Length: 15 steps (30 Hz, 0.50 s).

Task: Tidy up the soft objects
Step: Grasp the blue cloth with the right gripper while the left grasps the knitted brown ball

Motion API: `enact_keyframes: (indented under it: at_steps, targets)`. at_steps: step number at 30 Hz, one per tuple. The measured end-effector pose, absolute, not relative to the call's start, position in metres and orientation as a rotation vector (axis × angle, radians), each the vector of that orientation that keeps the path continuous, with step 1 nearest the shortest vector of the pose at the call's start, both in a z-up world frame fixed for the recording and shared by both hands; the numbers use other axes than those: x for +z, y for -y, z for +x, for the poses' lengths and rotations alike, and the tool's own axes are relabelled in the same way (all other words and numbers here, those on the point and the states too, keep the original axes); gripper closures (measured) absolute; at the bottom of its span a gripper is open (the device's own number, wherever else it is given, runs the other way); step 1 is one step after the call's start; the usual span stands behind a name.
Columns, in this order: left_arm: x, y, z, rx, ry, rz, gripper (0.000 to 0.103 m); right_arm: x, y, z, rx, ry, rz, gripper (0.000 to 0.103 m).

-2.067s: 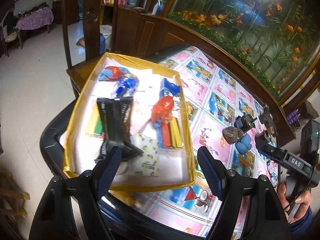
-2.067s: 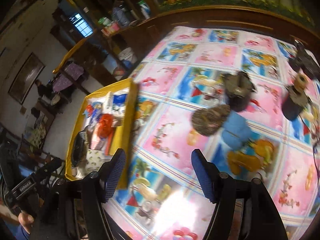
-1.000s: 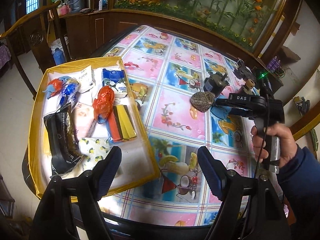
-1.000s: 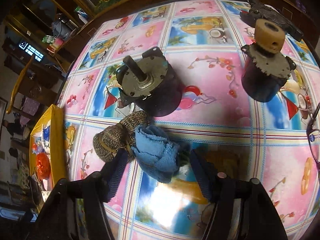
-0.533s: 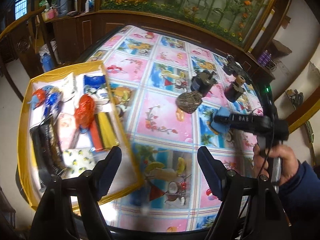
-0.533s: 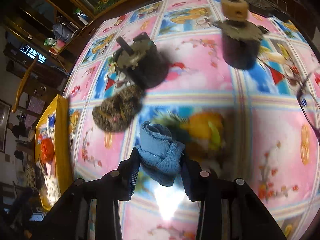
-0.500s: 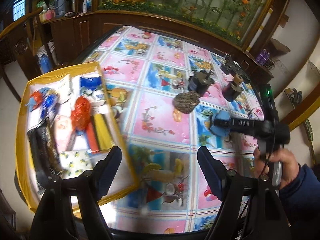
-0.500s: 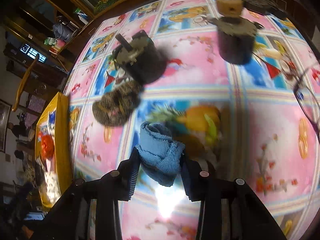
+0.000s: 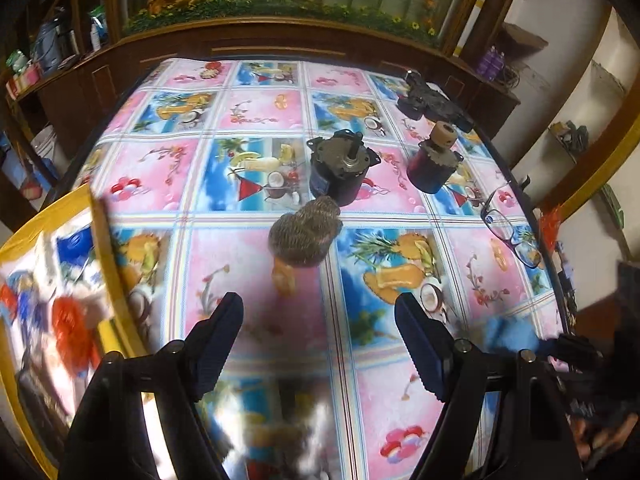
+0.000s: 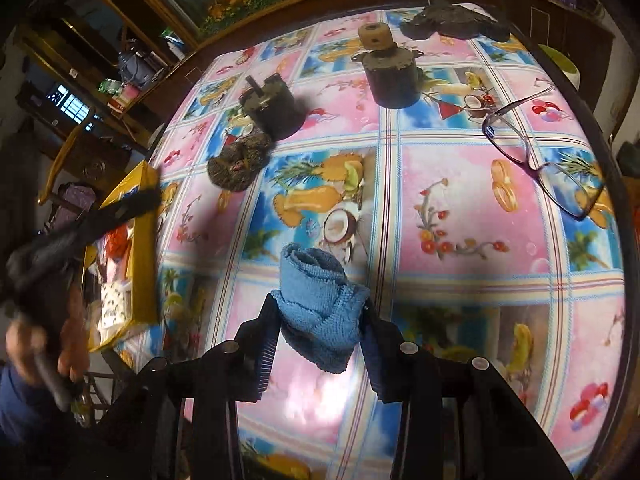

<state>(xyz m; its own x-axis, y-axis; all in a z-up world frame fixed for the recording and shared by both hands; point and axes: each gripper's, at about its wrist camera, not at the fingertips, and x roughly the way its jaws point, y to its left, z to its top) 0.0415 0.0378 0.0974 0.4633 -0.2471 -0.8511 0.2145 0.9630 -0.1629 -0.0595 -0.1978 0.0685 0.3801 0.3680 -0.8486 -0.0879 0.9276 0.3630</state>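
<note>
Fingers of our right gripper (image 10: 318,320) clamped on blue cloth (image 10: 316,308); left gripper (image 9: 320,344) fingers apart, empty. Brown knit bundle (image 9: 305,236) mid-frame on desk (image 9: 256,112) awaits yellow box (image 9: 98,216).

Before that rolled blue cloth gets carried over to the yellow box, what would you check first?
1. Grip: the right gripper has just closed its fingers on the rolled blue knitted cloth: ok.
2. Cloth off the patterned tablecloth: cannot tell.
3. Yellow-rimmed box in sight: ok.
4. Spare room in the box: cannot tell, blurred.
5. Left gripper open and empty: ok.
6. Way to the box: not ok, the left gripper's handle crosses it.
</note>
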Motion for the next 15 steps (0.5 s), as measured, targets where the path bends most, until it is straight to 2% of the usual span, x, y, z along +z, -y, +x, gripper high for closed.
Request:
enact_keyframes:
  at_steps: [15]
  targets:
    - [0.04, -0.005, 0.128, -0.372, -1.162, 0.225, 0.026, 0.063, 0.221, -0.102, 0.209, -1.172, 0.29, 0.062]
